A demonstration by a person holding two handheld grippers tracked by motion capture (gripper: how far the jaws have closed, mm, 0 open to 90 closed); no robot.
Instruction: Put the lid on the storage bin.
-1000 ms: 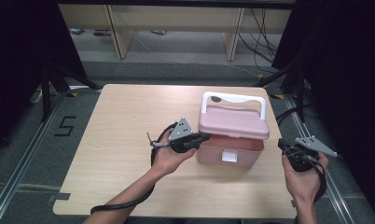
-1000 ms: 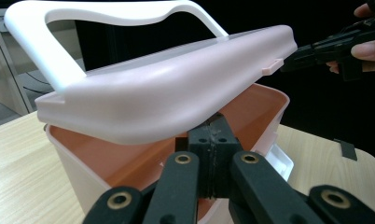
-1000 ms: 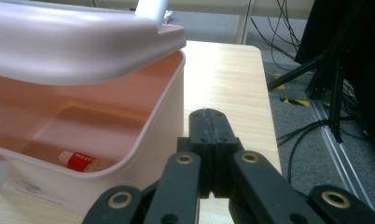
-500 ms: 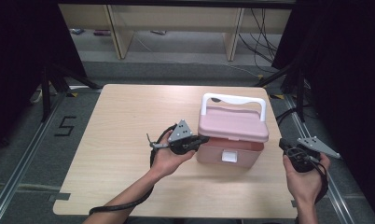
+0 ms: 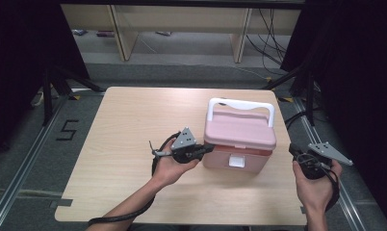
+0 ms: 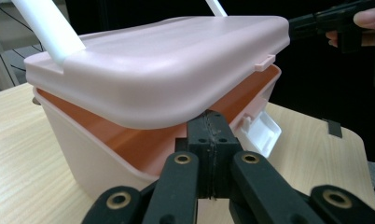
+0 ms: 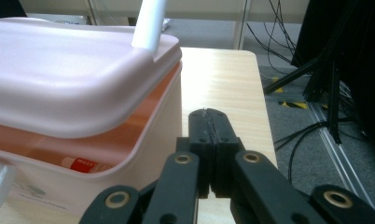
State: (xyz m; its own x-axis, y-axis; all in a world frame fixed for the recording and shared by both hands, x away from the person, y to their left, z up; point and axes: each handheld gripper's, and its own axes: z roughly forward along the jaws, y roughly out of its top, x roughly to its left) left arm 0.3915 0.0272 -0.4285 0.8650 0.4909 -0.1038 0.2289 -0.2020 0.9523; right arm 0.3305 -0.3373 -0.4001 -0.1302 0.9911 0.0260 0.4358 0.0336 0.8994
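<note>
High view, from the bottom edge upward: two forearms come in, each hand holding one gripper. Lower centre, the left gripper (image 5: 208,148) has its fingers pressed together, their tip at the gap under the lid's left front corner. Lower right, the right gripper (image 5: 293,150) sits off the counter's right edge, near the box, its fingers together on nothing. At centre right of the frame stands one pink box (image 5: 235,156) on the wooden counter (image 5: 134,120), its pink lid (image 5: 239,129) raised slightly at the front, with one white handle (image 5: 240,105) upright and one white latch (image 5: 236,162) hanging on the front wall. Beyond the counter, at the top of the frame, runs one pale shelf unit (image 5: 182,19).
</note>
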